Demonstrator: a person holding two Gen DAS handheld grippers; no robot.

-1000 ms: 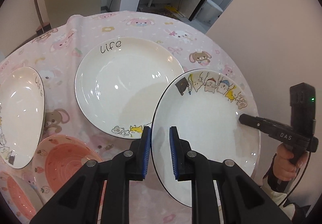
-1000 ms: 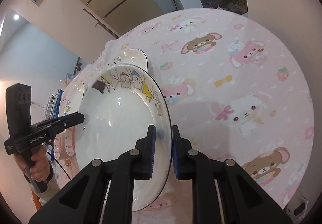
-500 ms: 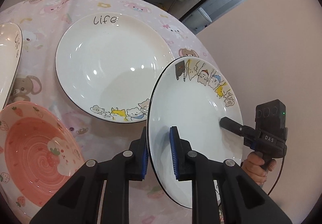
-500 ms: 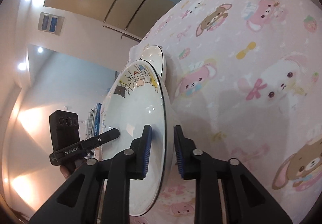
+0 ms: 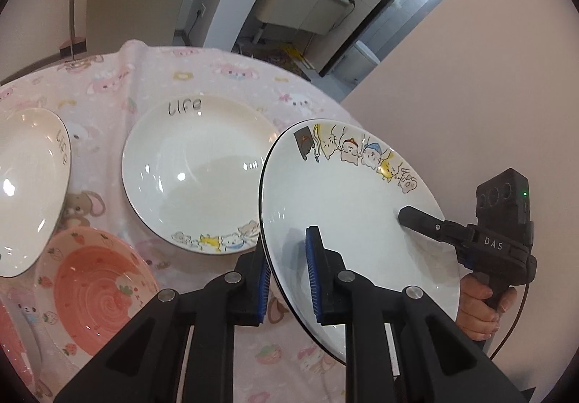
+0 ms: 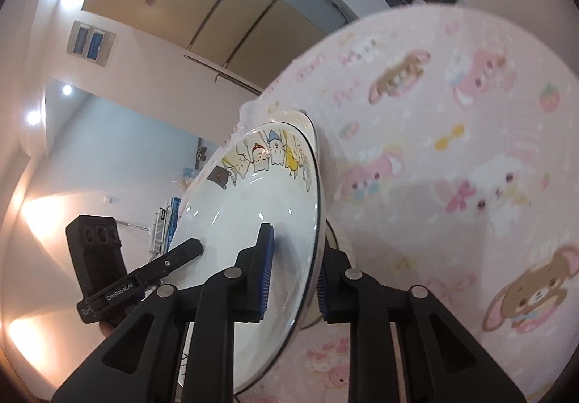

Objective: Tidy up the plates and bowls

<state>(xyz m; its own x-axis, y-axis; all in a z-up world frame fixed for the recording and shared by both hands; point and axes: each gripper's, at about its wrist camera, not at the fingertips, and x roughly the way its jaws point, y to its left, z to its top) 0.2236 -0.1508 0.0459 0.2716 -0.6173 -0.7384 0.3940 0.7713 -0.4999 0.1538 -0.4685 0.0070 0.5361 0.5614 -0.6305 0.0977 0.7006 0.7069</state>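
Observation:
A white plate with cartoon animals along its rim (image 5: 347,207) (image 6: 246,214) hangs tilted above the pink tablecloth, held from both sides. My left gripper (image 5: 287,247) is shut on its near-left rim, one pad on the inner face and one behind. My right gripper (image 6: 295,243) straddles the opposite rim; its jaws are opening, with the rim still between the pads and touching them. In the left wrist view one finger of the right gripper (image 5: 405,216) lies on the plate's inner face. The left gripper (image 6: 197,245) shows the same way in the right wrist view.
On the round table (image 5: 217,77) lie a white "life" plate (image 5: 195,167), a second one at the left (image 5: 29,185), and a pink strawberry bowl (image 5: 94,287) in front. A hand (image 5: 477,305) grips the right handle. A pink wall stands to the right.
The cartoon plate has risen and tilted further over the table. The right gripper's pads stand wider apart than a second ago. The left grip is unchanged.

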